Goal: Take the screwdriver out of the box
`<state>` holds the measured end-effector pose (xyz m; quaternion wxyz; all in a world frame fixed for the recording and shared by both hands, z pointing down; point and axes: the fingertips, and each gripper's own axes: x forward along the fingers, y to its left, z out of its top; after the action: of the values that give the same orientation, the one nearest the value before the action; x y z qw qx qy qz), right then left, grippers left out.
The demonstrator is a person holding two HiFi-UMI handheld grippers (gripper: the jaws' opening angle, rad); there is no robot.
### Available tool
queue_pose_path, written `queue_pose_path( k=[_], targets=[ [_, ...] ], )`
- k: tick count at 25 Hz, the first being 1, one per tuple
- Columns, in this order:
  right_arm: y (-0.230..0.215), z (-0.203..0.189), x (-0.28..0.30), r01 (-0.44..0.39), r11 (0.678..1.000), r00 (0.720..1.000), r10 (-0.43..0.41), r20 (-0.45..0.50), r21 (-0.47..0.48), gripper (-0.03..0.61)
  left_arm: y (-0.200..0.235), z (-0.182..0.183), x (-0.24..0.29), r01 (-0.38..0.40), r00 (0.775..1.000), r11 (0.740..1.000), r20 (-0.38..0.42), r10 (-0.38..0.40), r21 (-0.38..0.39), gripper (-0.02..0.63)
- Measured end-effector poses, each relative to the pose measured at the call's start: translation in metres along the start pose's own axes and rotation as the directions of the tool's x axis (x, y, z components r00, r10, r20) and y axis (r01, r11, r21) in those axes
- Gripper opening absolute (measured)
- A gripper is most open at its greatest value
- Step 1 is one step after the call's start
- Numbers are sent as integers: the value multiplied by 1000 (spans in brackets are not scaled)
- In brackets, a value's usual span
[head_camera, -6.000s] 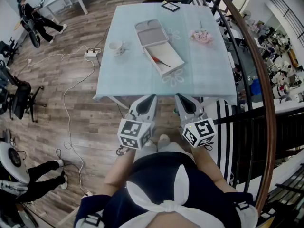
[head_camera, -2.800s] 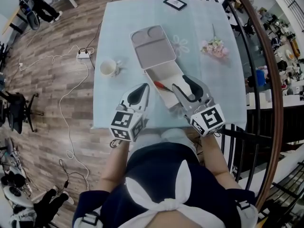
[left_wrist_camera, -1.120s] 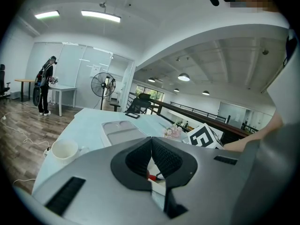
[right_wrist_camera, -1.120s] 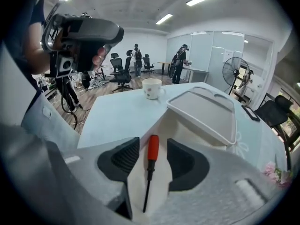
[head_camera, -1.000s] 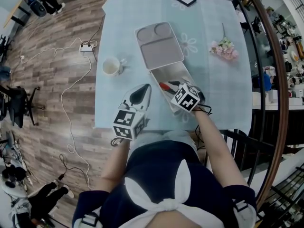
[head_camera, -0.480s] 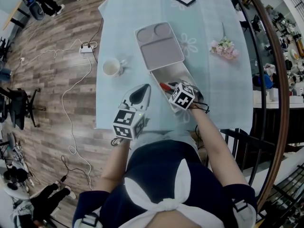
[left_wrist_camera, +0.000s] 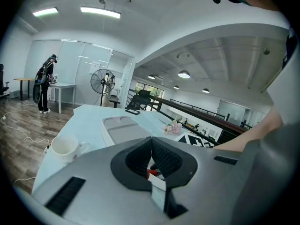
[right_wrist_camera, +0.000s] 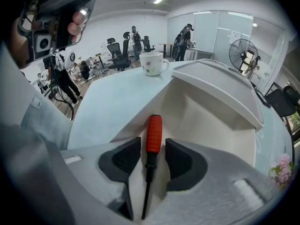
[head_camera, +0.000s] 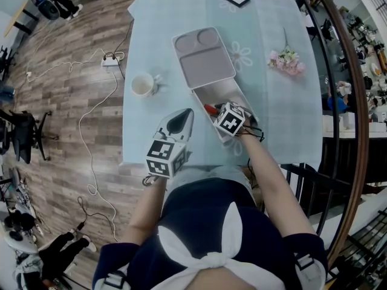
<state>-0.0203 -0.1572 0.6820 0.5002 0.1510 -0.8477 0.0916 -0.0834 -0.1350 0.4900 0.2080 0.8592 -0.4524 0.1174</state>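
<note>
Screwdriver (right_wrist_camera: 152, 139) straddled by the right gripper (right_wrist_camera: 153, 159) inside the box (right_wrist_camera: 220, 125)

The screwdriver is seen lying flat on the floor of the open white box. Its long axis runs in line with the right gripper's own two jaws. The red handle points away from that gripper's camera, towards the far end of the box, and the dark shaft points back towards the camera. The jaws of the right gripper are held apart, one on each side of the lower handle and the shaft. A narrow gap is left on both sides, so nothing is clamped.

In the head view the right gripper (head_camera: 233, 118) is lowered into the box (head_camera: 213, 93), and only the tip of the red handle (head_camera: 209, 109) shows beside its marker cube. The grey lid (head_camera: 202, 56) lies folded open beyond the box on the pale blue surface (head_camera: 272, 119).

The left gripper (head_camera: 180, 118) is held over the near edge of the surface, left of the box. Its jaws are pressed together with nothing between them. A white cup (head_camera: 143, 85) stands well to the left of the lid, and a small bunch of pink flowers (head_camera: 287, 61) lies to the right.
</note>
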Motion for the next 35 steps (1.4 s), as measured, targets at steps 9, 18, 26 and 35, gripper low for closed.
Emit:
queue_pose_path(
  k=[9,18,26,35],
  targets=[
    [-4,-4,3,24,1000,1000,-24,-13,15,129,-5,-8,2,15,999,1000,-32,-15,5,17],
    [-3,-2,3,27,1000,1000,-27,-15,5,92,-3,-8,3,19,999,1000,-34,-19,2,17],
    [-5,-3,2,25,1000,999,-25,-20,10,89,1,-7,6,11,1000,1000,-26,-11,-2,17],
    [-3,2,-5,20,999,1000,-20,7,27,89,6,0,5,-5,1000,1000,-15,5,-15,17]
  ],
)
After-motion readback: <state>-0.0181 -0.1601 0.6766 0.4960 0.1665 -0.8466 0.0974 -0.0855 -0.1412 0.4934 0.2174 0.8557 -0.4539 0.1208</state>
